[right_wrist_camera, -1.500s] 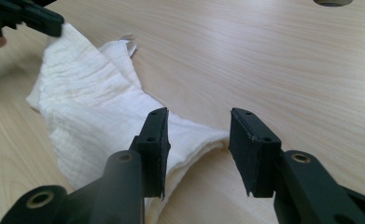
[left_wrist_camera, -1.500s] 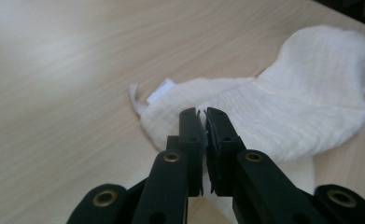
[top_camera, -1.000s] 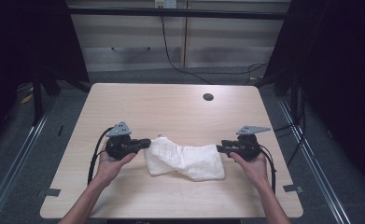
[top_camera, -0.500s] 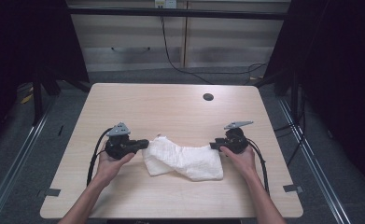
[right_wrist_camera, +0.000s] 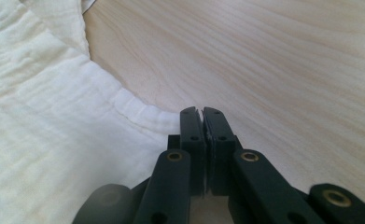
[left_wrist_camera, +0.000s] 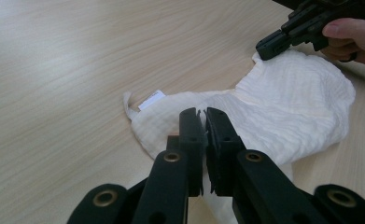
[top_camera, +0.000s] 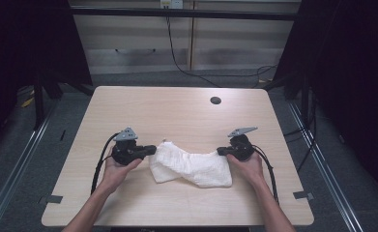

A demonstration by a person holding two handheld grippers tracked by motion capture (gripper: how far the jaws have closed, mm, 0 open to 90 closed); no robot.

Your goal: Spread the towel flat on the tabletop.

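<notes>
Both grippers, left [top_camera: 150,150] and right [top_camera: 220,151], clamp the cloth [top_camera: 191,166] by thin edges, right just closed; a pull risks slippage.

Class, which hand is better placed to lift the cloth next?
Left, probably: the left gripper looks shut on the cloth. The right gripper has just closed at the hem; its catch is unclear.

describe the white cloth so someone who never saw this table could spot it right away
On the light wooden table, look at the near half, between the person's two hands. The white cloth lies crumpled there, stretching from the left hand-held gripper to the right hand-held gripper. It is the table's one soft, white thing, with a small tag.
</notes>
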